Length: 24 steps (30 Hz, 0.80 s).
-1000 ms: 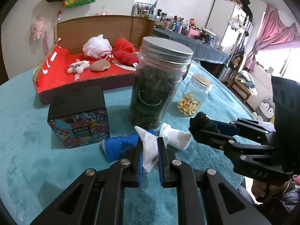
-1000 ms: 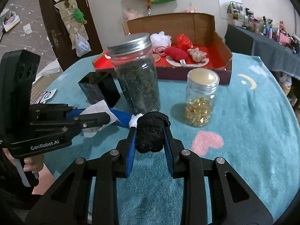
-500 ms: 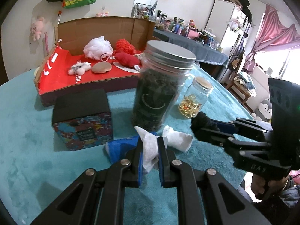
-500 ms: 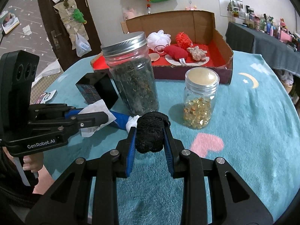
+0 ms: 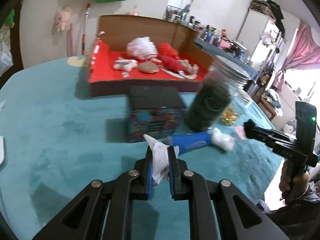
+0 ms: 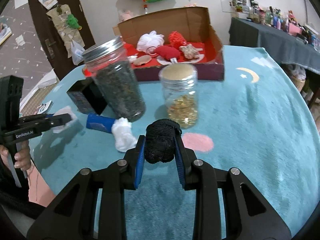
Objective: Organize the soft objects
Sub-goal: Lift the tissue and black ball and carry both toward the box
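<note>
White tissue (image 5: 159,160) pinched between the pads of the left gripper (image 5: 160,161); black mesh ball (image 6: 161,141) clamped in the right gripper (image 6: 160,150). Just ahead of both, on the teal cloth (image 6: 250,120): blue roll (image 5: 190,143) with white wad (image 6: 123,137). Beyond: dark jar (image 6: 118,84), small jar (image 6: 180,96), black box (image 5: 154,110). Farthest: carton (image 6: 210,36) holding red and white soft items.

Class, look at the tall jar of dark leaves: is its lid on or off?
On. The tall jar stands upright with its silver lid seated on the mouth.
</note>
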Each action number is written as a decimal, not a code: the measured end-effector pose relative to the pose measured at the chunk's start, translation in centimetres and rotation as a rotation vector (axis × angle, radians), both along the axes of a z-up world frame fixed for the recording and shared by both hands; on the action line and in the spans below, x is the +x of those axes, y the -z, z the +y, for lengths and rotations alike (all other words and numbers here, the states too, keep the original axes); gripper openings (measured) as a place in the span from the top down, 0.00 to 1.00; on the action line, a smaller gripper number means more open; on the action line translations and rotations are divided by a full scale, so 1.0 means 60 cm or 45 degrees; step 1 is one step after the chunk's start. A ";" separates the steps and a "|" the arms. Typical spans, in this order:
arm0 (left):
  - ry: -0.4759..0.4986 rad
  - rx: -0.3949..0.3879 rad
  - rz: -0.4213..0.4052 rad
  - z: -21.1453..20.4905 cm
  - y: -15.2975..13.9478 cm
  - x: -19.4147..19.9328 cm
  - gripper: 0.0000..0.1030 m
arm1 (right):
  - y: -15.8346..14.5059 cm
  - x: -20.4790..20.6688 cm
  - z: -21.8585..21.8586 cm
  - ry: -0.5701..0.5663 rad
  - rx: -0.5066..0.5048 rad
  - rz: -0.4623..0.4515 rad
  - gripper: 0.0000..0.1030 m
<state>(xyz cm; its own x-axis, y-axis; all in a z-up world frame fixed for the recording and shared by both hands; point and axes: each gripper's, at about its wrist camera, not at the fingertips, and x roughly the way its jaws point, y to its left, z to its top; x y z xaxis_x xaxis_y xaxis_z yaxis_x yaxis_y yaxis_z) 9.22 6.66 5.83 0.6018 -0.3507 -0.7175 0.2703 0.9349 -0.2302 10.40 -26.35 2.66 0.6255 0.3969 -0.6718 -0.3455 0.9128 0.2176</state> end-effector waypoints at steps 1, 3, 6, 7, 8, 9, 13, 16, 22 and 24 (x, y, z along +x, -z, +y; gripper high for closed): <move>-0.015 0.003 0.005 0.010 0.002 0.002 0.87 | -0.001 0.001 -0.005 0.009 -0.003 -0.002 0.74; -0.041 0.007 0.010 0.027 0.005 0.006 0.87 | -0.001 0.005 -0.018 0.026 -0.002 -0.001 0.74; -0.063 -0.004 0.010 0.051 0.010 0.014 0.87 | -0.001 0.012 -0.037 0.042 0.015 0.003 0.74; -0.068 -0.009 0.008 0.058 0.012 0.020 0.87 | 0.000 0.015 -0.042 0.048 0.022 0.003 0.74; -0.067 -0.014 0.005 0.064 0.012 0.024 0.87 | 0.000 0.018 -0.048 0.054 0.030 0.004 0.74; -0.062 -0.018 0.001 0.069 0.013 0.026 0.87 | 0.000 0.022 -0.053 0.056 0.036 0.008 0.74; -0.023 -0.019 -0.014 0.081 0.017 0.049 0.87 | -0.002 0.041 -0.065 0.047 0.055 0.006 0.74; 0.014 0.011 -0.025 0.088 0.021 0.073 0.87 | -0.005 0.061 -0.073 0.028 0.059 0.009 0.74; 0.080 -0.018 -0.019 0.099 0.023 0.107 0.87 | -0.014 0.104 -0.086 -0.026 0.049 -0.004 0.74; 0.102 -0.042 -0.019 0.104 0.020 0.119 0.87 | -0.016 0.118 -0.090 -0.049 0.059 -0.003 0.74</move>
<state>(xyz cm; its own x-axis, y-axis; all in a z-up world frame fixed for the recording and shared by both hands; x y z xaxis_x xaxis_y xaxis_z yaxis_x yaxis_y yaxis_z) 16.33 12.92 4.63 0.5817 -0.4212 -0.6959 0.3474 0.9022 -0.2557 17.48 -31.76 3.60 0.6107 0.4511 -0.6508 -0.3804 0.8880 0.2585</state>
